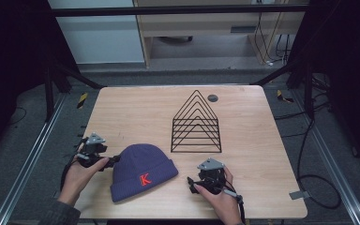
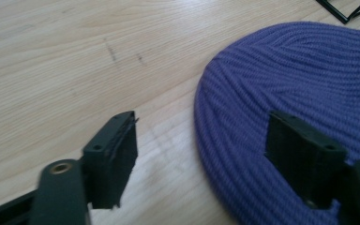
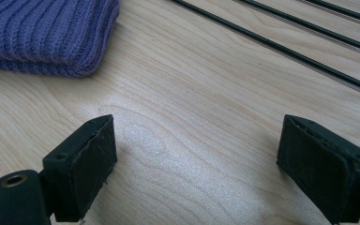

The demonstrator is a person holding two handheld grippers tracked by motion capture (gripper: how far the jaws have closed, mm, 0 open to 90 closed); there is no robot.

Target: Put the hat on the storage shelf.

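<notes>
Two grippers are on the table and both stand wide with nothing between the jaws. Your left gripper [image 1: 113, 160] sits at the near left, right up against the crown edge of the purple ribbed knit beanie with the red K on its cuff [image 1: 140, 169]. In the left gripper view, that gripper [image 2: 201, 157] straddles the rim of the knit: one jaw hangs over bare pale wooden table [image 2: 51, 65], the other over the wool. So you're at the approach, lined up for a pinch and not yet closed.

Your right gripper [image 1: 190, 183] rests at the near right, a little apart from the folded cuff. In the right gripper view, it [image 3: 197, 157] looks over bare wood, the cuff corner off to the far left and the rods of the black wire triangular rack [image 1: 196, 124] running across the far right.

The beanie lies flat at the near middle of the table, between your two hands, the rack standing just beyond it. Next, I'd judge, you need to drop the left jaws lower so the knit edge slides between them, then squeeze. Soft fabric may bunch or slip, so take a good fold.
</notes>
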